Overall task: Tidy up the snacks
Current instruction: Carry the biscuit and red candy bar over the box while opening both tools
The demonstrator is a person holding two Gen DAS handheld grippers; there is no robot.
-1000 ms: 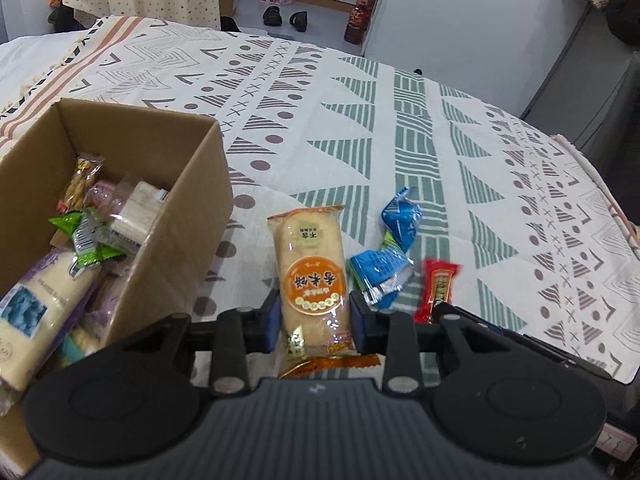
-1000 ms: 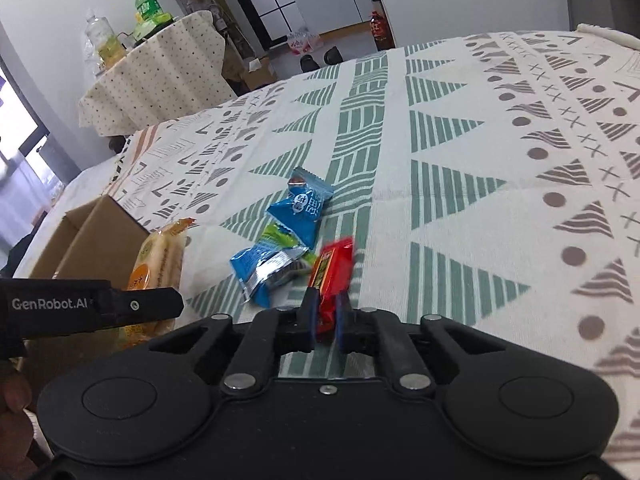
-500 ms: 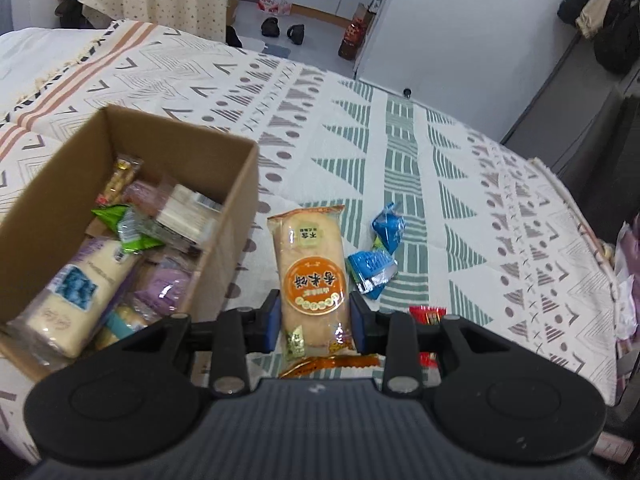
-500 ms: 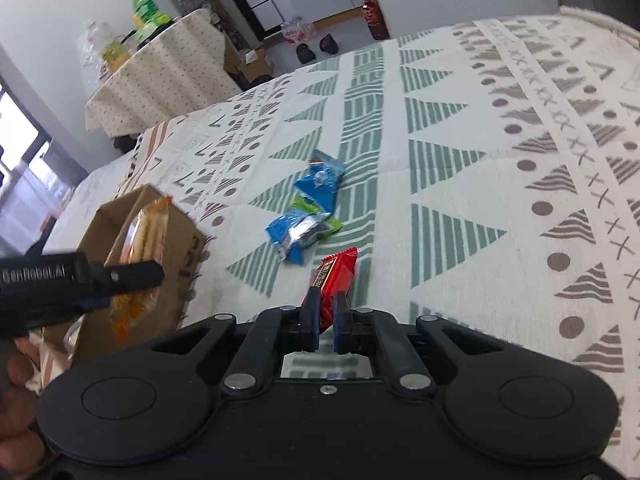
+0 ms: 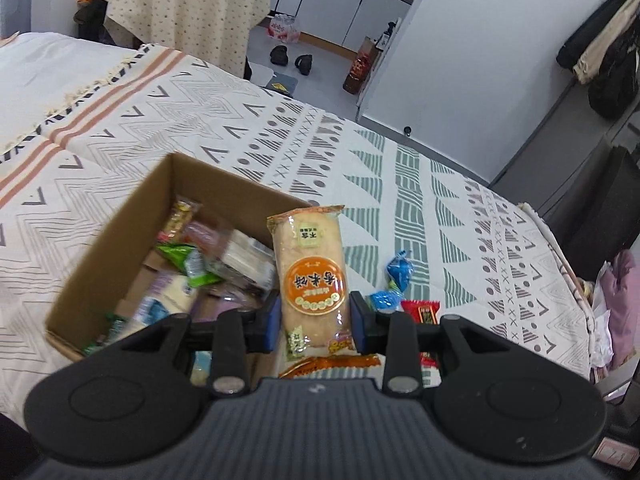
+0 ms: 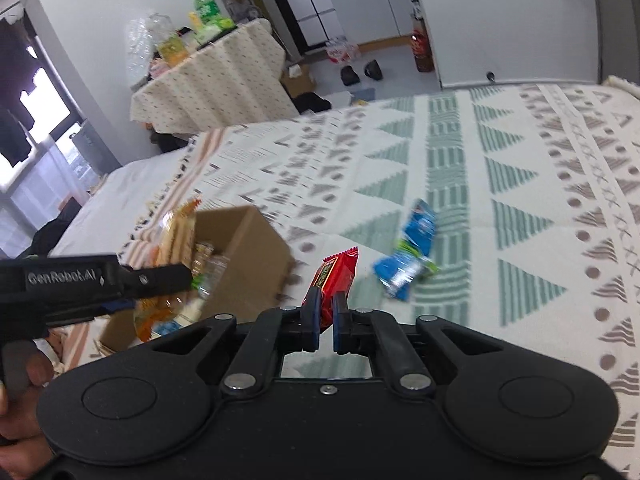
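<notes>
My left gripper (image 5: 314, 320) is shut on a long orange rice-cracker pack (image 5: 310, 276), held in the air over the right edge of the open cardboard box (image 5: 120, 236). The box holds several snack packets. My right gripper (image 6: 326, 320) is shut on a small red snack packet (image 6: 334, 276), lifted off the bedspread to the right of the box (image 6: 244, 264). Two blue candy packets (image 6: 412, 256) lie on the patterned bedspread (image 6: 500, 184) beyond it. In the right wrist view the left gripper's black body (image 6: 88, 284) and the cracker pack (image 6: 172, 248) hang over the box.
A hand (image 6: 20, 392) holds the left gripper at the lower left. Beyond the bed stand a small table with a dotted cloth (image 5: 180, 12), shoes (image 5: 290, 58) on the floor and a white wall (image 5: 460, 52). The bed's right edge (image 5: 568, 280) drops off beside clothes.
Both grippers have risen off the bedspread with their packets. The left one has carried the cracker pack leftward over the box; the red packet now hangs clear of the cloth.
</notes>
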